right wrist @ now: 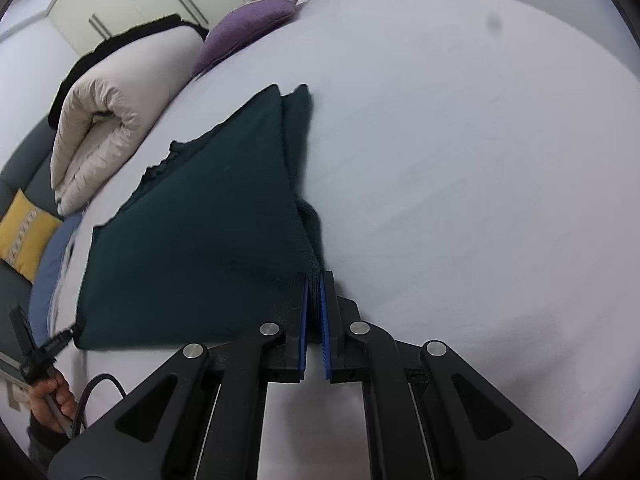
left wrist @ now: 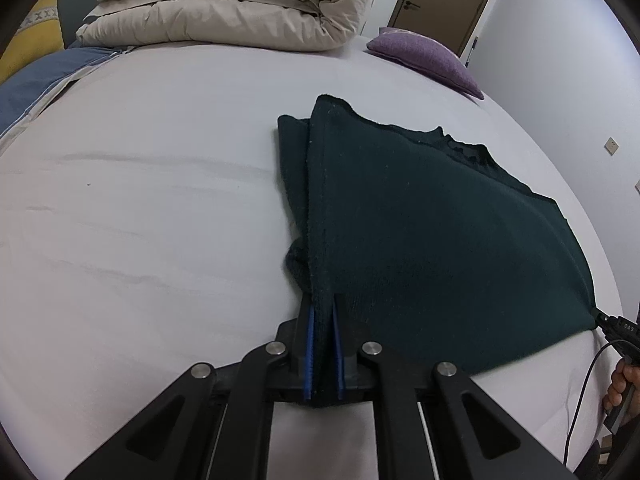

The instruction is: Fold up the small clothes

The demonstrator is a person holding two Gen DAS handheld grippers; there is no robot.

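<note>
A dark green knitted garment [left wrist: 420,220] lies folded on the white bed sheet [left wrist: 140,200], with its near edge stretched between both grippers. My left gripper [left wrist: 322,308] is shut on the garment's near left corner, and the cloth runs down between the blue pads [left wrist: 307,344]. At the far right edge of this view, the right gripper [left wrist: 600,318] pinches the other near corner. In the right wrist view the garment [right wrist: 200,220] spreads to the left. My right gripper [right wrist: 316,280] is shut on its corner. The left gripper [right wrist: 66,334] holds the far corner at the left edge.
A rolled beige duvet [left wrist: 240,4] lies at the far end of the bed, with a purple cushion [left wrist: 424,56] to its right. A yellow cushion [left wrist: 32,28] and blue bedding [left wrist: 40,76] sit at the far left. A hand [left wrist: 620,388] and a cable show at the right.
</note>
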